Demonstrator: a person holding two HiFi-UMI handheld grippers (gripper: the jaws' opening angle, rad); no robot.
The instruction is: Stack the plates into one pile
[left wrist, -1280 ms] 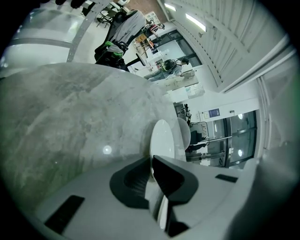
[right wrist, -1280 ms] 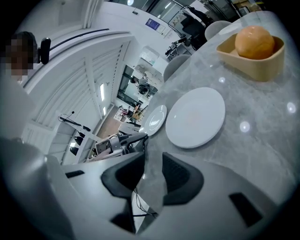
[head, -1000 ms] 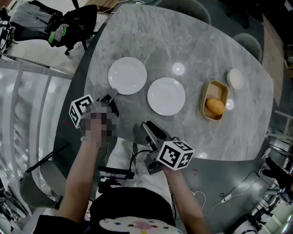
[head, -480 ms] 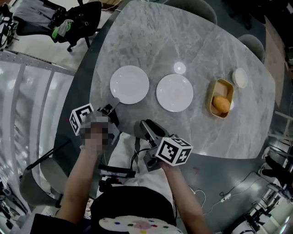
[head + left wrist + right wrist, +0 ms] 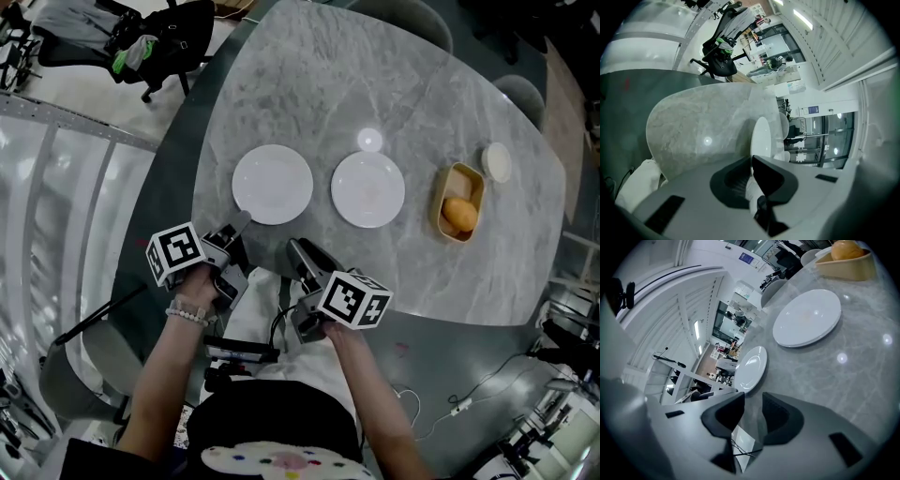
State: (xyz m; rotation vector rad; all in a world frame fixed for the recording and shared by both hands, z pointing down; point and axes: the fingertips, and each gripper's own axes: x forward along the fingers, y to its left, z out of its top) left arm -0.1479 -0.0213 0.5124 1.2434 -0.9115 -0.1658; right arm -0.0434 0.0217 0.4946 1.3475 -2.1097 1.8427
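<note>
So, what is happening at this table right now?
A person works at a marble table with a gripper in each hand. The left gripper is closed on the near rim of the left plate. The right gripper is open and empty, near the table's edge. The right plate lies apart from the left one, so nothing is stacked yet.

The left gripper (image 5: 750, 159) hides the left plate's (image 5: 761, 136) near rim.

The left plate (image 5: 272, 184) and right plate (image 5: 368, 189) are plain white. The table (image 5: 309, 84) is grey veined marble; the tray (image 5: 466, 180) yellow.
</note>
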